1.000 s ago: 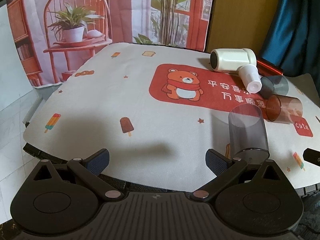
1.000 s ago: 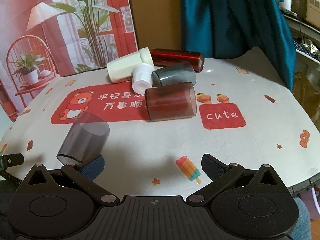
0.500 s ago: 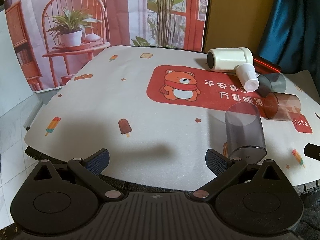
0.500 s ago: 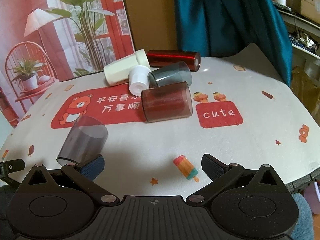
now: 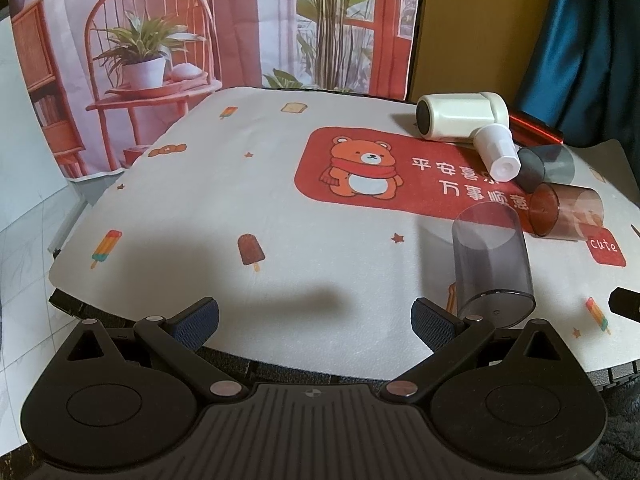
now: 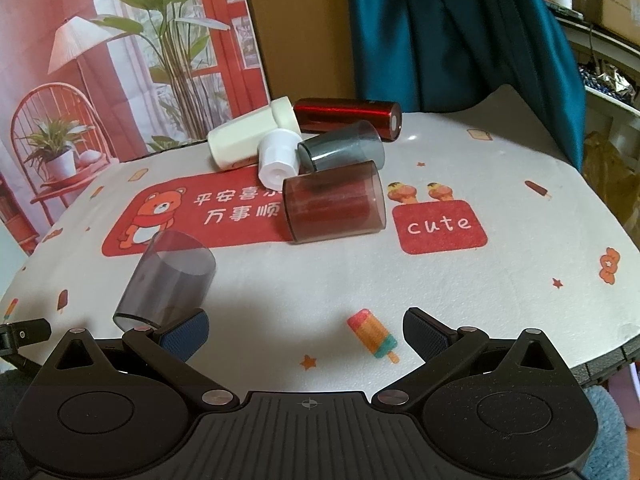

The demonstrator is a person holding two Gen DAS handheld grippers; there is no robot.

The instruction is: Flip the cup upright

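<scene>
A clear grey cup (image 5: 493, 264) stands upright near the front edge of the table mat (image 5: 280, 216), just beyond my left gripper's right finger. It also shows in the right wrist view (image 6: 168, 284), beside my right gripper's left finger. A translucent red-brown cup (image 6: 334, 206) and a smoky grey cup (image 6: 340, 152) lie on their sides behind it. My left gripper (image 5: 316, 318) and right gripper (image 6: 306, 330) are both open and empty, low at the table's front edge.
A white handheld device (image 6: 256, 146) and a shiny red cylinder (image 6: 348, 116) lie at the back among the cups. A printed backdrop (image 5: 200, 32) and a teal curtain (image 6: 460, 36) stand behind the table. The mat's front edge is just under both grippers.
Both grippers have drawn back slightly from the table with their jaws open. The upright grey cup and the other objects have kept their places.
</scene>
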